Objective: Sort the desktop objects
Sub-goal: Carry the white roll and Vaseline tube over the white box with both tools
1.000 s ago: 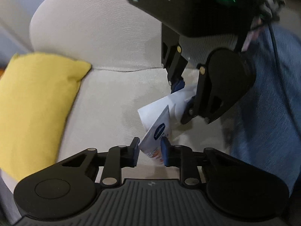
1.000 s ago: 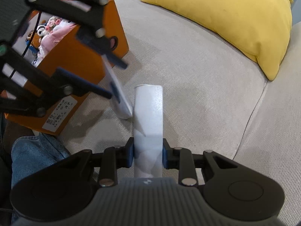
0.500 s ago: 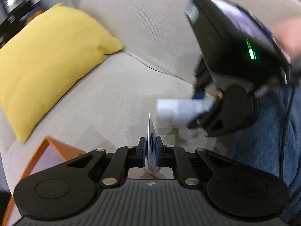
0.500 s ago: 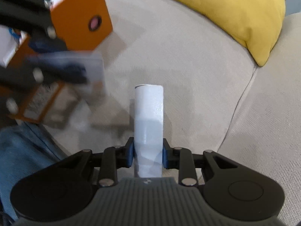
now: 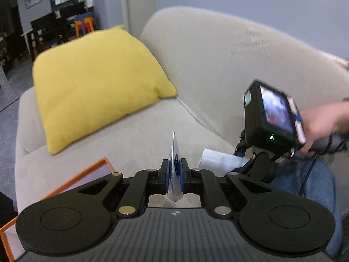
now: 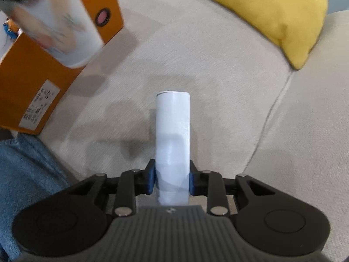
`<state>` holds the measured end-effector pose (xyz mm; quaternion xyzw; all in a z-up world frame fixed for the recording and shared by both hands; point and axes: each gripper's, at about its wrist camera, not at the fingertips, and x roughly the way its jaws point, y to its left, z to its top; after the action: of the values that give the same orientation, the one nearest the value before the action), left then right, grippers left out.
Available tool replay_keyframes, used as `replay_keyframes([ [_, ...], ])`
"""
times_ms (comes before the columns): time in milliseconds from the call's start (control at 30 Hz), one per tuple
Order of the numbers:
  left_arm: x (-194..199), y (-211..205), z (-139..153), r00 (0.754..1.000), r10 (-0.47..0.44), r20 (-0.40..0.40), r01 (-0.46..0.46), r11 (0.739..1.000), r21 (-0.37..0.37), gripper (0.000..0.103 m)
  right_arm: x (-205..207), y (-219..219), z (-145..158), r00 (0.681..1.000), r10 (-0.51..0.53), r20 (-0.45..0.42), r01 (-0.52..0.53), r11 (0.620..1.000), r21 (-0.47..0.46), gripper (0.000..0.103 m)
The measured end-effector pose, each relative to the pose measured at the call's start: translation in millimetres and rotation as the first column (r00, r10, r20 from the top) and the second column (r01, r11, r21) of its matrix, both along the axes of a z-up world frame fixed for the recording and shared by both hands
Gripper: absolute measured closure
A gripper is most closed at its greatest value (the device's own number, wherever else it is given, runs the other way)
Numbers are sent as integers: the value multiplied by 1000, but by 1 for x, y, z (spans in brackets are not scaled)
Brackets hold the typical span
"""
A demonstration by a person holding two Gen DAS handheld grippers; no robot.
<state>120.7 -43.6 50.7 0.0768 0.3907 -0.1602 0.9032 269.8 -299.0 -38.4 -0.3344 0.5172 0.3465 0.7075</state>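
Step in hand, as judged: carrying stage of sorting, both items already picked up off the sofa [image 6: 196, 69].

Left gripper [image 5: 173, 174]: fully closed on flat cream tube [image 5: 174, 163], held edge-on, upper end projecting beyond the fingertips, crimped end hanging behind the pads. Orange box [image 5: 65, 181] low and to the left of the fingers.

Right gripper [image 6: 172, 178]: partly open, clamped on white cylinder [image 6: 172, 131], which ran straight out past the fingertips over the seat. Same box up and left of these fingers.

Next move, as judged: swing the left fingers over the box opening, then spread the jaws to drop the tube; cylinder to follow or go elsewhere, cannot tell.

Versus a second earlier: left jaws then wider, tube slanted between them and close by the cylinder; since lifted, rolled, now apart. Right grip unchanged. Yellow cushion [image 5: 98, 83] unmoved.
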Motion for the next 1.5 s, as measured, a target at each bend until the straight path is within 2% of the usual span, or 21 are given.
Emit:
replay_keyframes([
  [133, -17, 18, 26, 998, 43, 56, -43, 999, -13, 93, -2, -3, 14, 1000, -26, 12, 25, 999, 39, 73],
  [200, -25, 29, 34, 995, 66, 77, -65, 998, -11, 93, -10, -3, 25, 998, -11, 60, 8, 999, 46, 73],
  [267, -34, 42, 39, 991, 93, 92, -93, 996, 2, 93, -14, 1, 43, 994, -11, 106, 4, 998, 67, 73],
  [400, -50, 68, 43, 983, 153, 100, -158, 987, 39, 93, -26, 11, 84, 990, 2, 139, -20, 991, 131, 73],
  [533, -72, 99, 48, 968, 221, 118, -231, 970, 74, 93, -62, 40, 126, 978, 88, 192, -121, 978, 169, 73],
  [633, -90, 122, 53, 953, 270, 138, -284, 955, 89, 93, -88, 61, 159, 963, 177, 201, -220, 952, 214, 73],
  [767, -111, 155, 58, 926, 342, 161, -357, 931, 80, 93, -126, 114, 175, 923, 327, 205, -370, 900, 229, 73],
  [933, -132, 198, 65, 885, 428, 184, -443, 896, 44, 93, -157, 187, 159, 853, 496, 165, -521, 830, 201, 73],
  [1033, -138, 214, 65, 874, 449, 187, -461, 887, 26, 93, -167, 226, 137, 804, 586, 102, -595, 787, 164, 73],
  [1167, -143, 226, 60, 876, 448, 179, -456, 890, 8, 93, -169, 267, 102, 738, 675, 17, -673, 734, 92, 73],
  [1367, -142, 241, 43, 883, 445, 148, -446, 895, -29, 93, -169, 299, 63, 635, 760, -139, -764, 644, 33, 73],
  [1500, -142, 249, 32, 887, 443, 129, -441, 896, -44, 93, -167, 313, 42, 593, 780, -200, -794, 608, 21, 73],
])
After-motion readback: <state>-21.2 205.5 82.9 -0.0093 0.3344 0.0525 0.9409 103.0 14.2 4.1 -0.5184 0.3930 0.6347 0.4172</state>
